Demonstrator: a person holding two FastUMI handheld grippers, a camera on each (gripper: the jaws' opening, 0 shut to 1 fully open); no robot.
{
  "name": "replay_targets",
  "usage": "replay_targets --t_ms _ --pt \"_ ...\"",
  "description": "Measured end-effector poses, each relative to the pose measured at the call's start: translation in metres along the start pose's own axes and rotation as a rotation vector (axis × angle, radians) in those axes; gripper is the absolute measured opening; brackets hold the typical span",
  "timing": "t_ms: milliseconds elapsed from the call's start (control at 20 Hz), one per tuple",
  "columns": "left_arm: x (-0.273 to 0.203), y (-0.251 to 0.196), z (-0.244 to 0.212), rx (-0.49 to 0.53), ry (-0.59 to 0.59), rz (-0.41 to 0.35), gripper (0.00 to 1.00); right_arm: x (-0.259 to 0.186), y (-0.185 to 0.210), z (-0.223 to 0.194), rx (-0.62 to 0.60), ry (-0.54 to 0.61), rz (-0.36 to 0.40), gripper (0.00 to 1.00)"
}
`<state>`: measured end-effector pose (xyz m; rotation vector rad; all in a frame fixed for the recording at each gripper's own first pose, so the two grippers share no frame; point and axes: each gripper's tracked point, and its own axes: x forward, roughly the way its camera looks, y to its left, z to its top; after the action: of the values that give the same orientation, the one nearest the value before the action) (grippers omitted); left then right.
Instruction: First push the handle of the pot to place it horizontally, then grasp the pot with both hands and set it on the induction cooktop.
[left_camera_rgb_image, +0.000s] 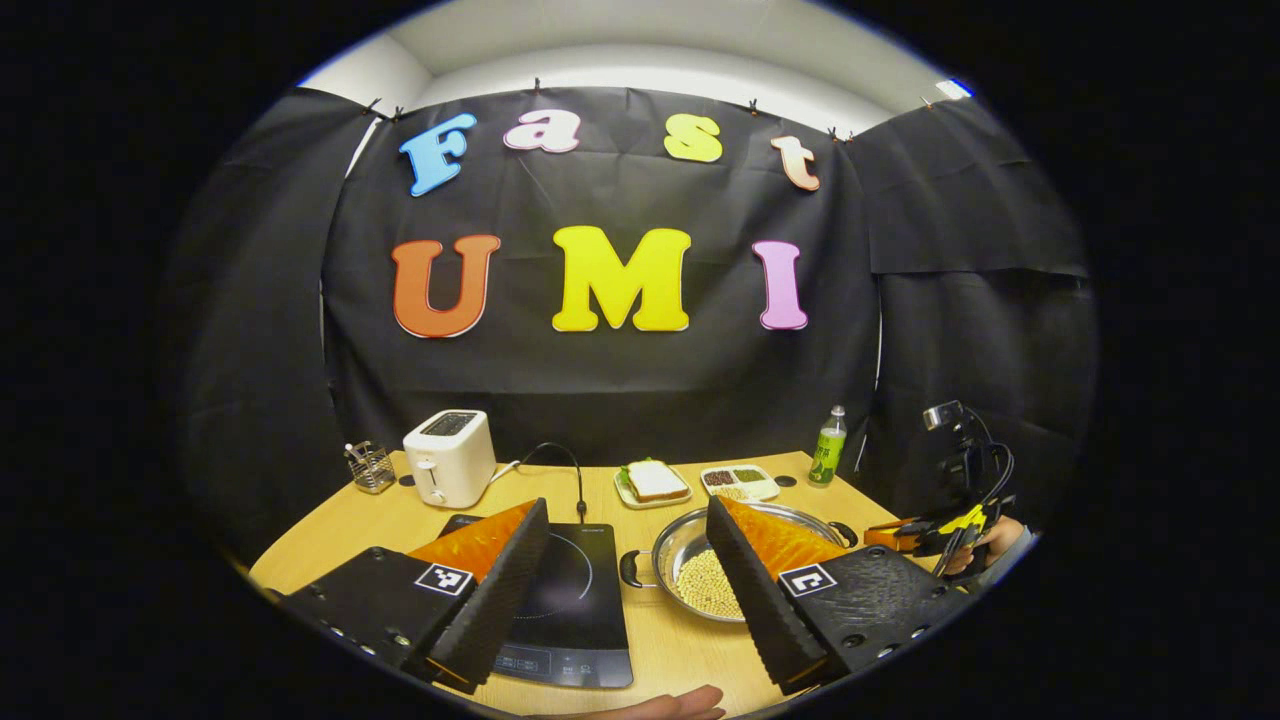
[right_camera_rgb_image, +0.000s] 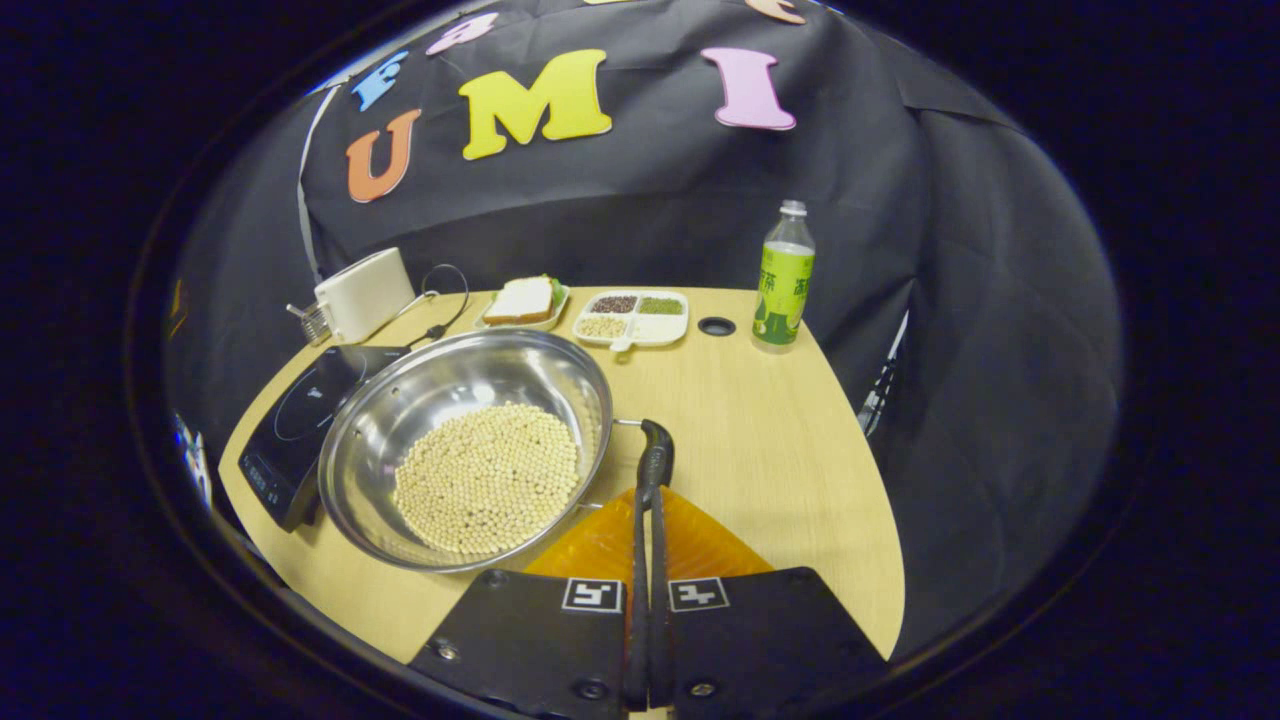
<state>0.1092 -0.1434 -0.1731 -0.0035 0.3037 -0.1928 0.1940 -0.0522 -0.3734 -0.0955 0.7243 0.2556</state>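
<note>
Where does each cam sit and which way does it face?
Left gripper view: rides the left gripper, facing the cloth wall across the table; own open fingers, a hand's edge.
Right gripper view: rides the right gripper, closed beside the pot.
Shared: pot, induction cooktop, toaster, bottle.

Even overhead light, dim backdrop — glare on pot (right_camera_rgb_image: 450, 400) rim, heavy fisheye bend at edges, pics sharp
</note>
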Motion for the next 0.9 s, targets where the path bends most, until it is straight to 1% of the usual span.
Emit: replay_targets --t_ms 50,100,150,200,250,300,400,500,600,700,750,800,900 --pt "0.008 -0.004 -0.006 -0.008 0.023 -0.015 0.95 -0.004 0.000 0.006 -0.005 -0.013 0.002 0.06" --pt "0.016 -0.008 -0.011 -0.015 0.043 -0.029 0.95 -0.005 -0.004 0.010 -0.012 -0.028 -0.013 0.29" --pt "0.022 -0.013 -0.016 -0.020 0.064 -0.038 0.95 -0.007 -0.009 0.014 -0.017 -0.043 -0.032 0.34" --pt "0.030 -0.013 -0.021 -0.024 0.087 -0.040 0.95 -0.009 -0.011 0.017 -0.011 -0.044 -0.037 0.45" --pt "0.038 -0.015 -0.026 -0.025 0.108 -0.041 0.95 -0.010 -0.008 0.017 0.004 -0.042 -0.027 0.51" --pt "0.047 -0.017 -0.033 -0.025 0.132 -0.044 0.95 -0.010 -0.007 0.016 0.020 -0.026 -0.022 0.69" --pt "0.064 -0.020 -0.048 -0.032 0.181 -0.051 0.95 -0.006 -0.009 0.018 0.031 -0.016 -0.017 0.83" --pt "0.081 -0.020 -0.065 -0.034 0.239 -0.049 0.95 -0.003 -0.013 0.020 0.028 -0.015 -0.024 0.83" --pt "0.095 -0.018 -0.085 -0.035 0.298 -0.037 0.96 0.001 -0.011 0.021 0.039 -0.003 -0.014 0.83" --pt "0.109 -0.008 -0.099 -0.042 0.329 0.003 0.96 0.008 -0.017 0.021 0.050 0.018 -0.018 0.85" --pt "0.117 -0.005 -0.106 -0.045 0.351 0.006 0.96 0.011 -0.014 0.023 0.058 0.021 -0.001 0.85" --pt "0.125 -0.004 -0.114 -0.048 0.370 0.006 0.95 0.014 -0.013 0.025 0.068 0.021 0.007 0.82" --pt "0.137 -0.001 -0.132 -0.057 0.417 -0.002 0.95 0.021 -0.014 0.028 0.079 0.018 0.011 0.79"
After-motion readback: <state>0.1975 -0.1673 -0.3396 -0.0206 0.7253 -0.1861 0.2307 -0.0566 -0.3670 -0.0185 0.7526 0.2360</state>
